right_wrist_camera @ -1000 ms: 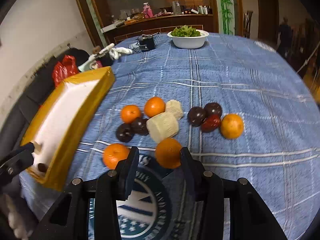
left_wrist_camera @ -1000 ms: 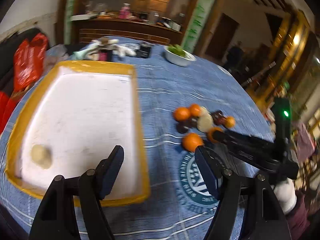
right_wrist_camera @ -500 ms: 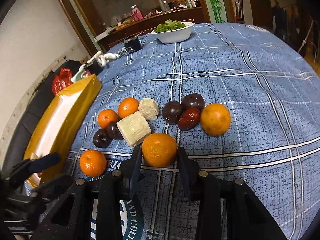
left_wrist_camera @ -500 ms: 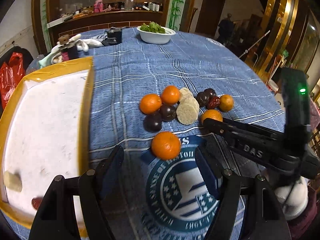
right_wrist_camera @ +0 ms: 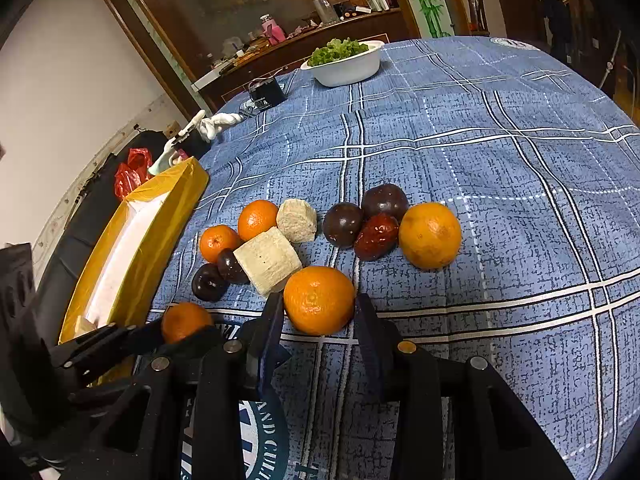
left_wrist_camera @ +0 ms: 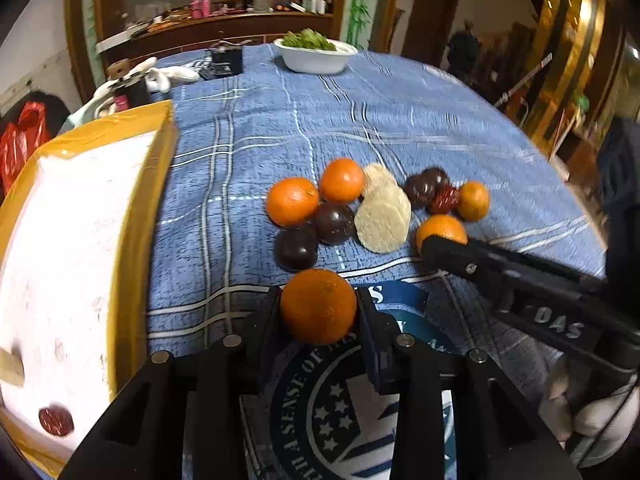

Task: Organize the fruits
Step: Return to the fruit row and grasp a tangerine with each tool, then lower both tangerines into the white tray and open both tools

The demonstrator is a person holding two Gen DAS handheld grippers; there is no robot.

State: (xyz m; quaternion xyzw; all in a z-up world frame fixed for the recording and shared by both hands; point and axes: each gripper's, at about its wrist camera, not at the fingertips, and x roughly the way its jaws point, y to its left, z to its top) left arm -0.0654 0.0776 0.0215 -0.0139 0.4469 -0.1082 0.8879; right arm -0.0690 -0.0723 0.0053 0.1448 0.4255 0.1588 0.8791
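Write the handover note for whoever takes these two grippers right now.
Left gripper: jaws closing on an orange, on the cloth near the yellow tray.
Right gripper: shut on another orange, also on the cloth.
Done: a red date and a pale chunk lie in the tray.
Left: carry both oranges over, then the pile of oranges, dark plums, a date and pale chunks.
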